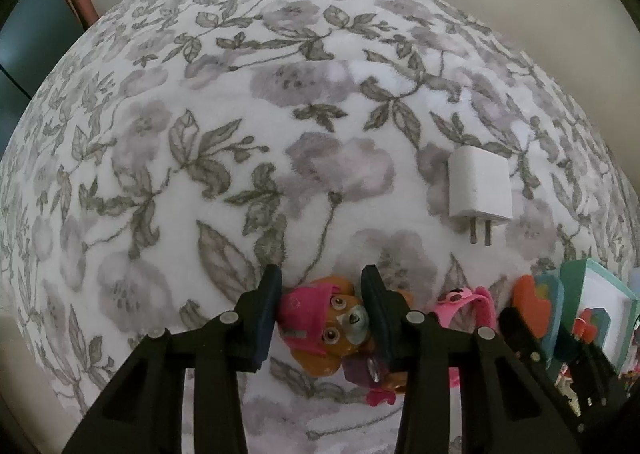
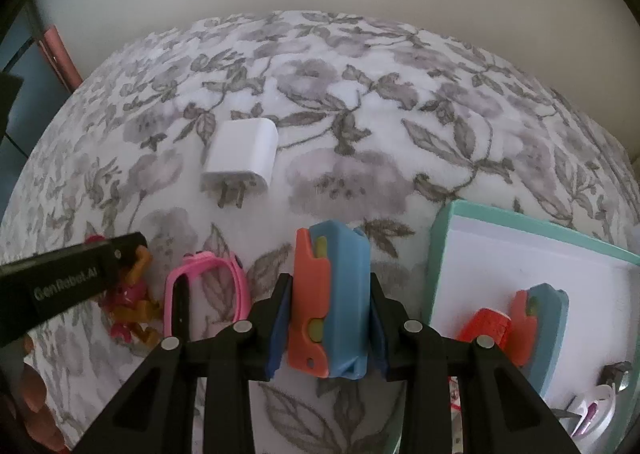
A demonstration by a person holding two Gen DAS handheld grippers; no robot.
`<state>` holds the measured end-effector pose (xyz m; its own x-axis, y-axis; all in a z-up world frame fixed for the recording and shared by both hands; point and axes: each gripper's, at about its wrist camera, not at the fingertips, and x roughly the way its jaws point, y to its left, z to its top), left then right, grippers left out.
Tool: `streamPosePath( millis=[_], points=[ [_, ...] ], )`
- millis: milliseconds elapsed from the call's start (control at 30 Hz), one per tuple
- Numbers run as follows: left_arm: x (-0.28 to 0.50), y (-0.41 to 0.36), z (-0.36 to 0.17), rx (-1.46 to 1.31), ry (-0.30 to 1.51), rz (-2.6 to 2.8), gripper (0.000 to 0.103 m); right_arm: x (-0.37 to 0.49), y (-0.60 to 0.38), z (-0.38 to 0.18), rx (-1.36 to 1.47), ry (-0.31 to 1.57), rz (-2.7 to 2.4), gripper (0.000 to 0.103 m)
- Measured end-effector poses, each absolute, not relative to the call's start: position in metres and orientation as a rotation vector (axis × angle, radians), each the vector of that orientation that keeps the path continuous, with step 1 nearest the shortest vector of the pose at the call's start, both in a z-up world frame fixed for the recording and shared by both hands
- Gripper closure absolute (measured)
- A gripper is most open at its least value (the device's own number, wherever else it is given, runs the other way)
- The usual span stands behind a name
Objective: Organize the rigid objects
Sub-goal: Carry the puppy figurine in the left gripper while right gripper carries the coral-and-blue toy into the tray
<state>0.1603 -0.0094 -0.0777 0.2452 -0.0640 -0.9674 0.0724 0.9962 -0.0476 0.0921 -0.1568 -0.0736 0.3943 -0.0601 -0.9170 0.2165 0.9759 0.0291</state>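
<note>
My left gripper [image 1: 320,290] has its jaws around a brown toy puppy with a pink cap [image 1: 332,322], which lies on the floral blanket [image 1: 240,134]; the pads sit at its sides. My right gripper [image 2: 330,294] is shut on an orange and blue toy [image 2: 330,302] and holds it just left of the teal-rimmed white box [image 2: 520,238]. The same toy shows at the right in the left wrist view [image 1: 536,306]. A white charger plug [image 1: 478,186] lies on the blanket beyond, also in the right wrist view [image 2: 244,152]. A pink watch [image 2: 208,290] lies between puppy and toy.
The box holds another orange and blue toy [image 2: 540,322], a red ridged piece [image 2: 486,328] and small items at its near corner [image 2: 592,410]. The left gripper's body [image 2: 68,282] crosses the left of the right wrist view. A plain wall stands behind the blanket.
</note>
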Motion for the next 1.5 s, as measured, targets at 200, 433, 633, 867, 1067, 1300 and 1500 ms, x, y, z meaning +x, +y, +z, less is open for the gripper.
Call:
streamPosePath(
  millis=[200, 433, 633, 867, 1067, 1300, 1500],
  points=[
    [0.154, -0.013, -0.059, -0.005, 1.286, -0.101, 0.06, 0.083, -0.153, -0.071, 0.159, 1.16, -0.178, 0.067],
    [0.143, -0.021, -0.031, -0.011, 1.229, -0.128, 0.06, 0.073, -0.16, -0.057, 0.212, 1.13, -0.172, 0.067],
    [0.14, -0.023, -0.004, -0.027, 1.163, -0.156, 0.06, 0.066, -0.168, -0.039, 0.272, 1.089, -0.168, 0.067],
    [0.127, -0.032, 0.034, -0.05, 1.072, -0.217, 0.06, 0.051, -0.184, -0.001, 0.346, 0.993, -0.175, 0.067],
    [0.107, -0.051, 0.062, -0.054, 1.011, -0.302, 0.06, 0.027, -0.203, 0.032, 0.372, 0.906, -0.223, 0.067],
    [0.075, -0.095, 0.068, -0.002, 1.018, -0.444, 0.06, -0.002, -0.232, 0.038, 0.359, 0.91, -0.349, 0.067],
    [0.046, -0.14, 0.052, 0.063, 1.089, -0.578, 0.06, -0.035, -0.276, 0.027, 0.46, 0.92, -0.469, 0.067]
  ],
)
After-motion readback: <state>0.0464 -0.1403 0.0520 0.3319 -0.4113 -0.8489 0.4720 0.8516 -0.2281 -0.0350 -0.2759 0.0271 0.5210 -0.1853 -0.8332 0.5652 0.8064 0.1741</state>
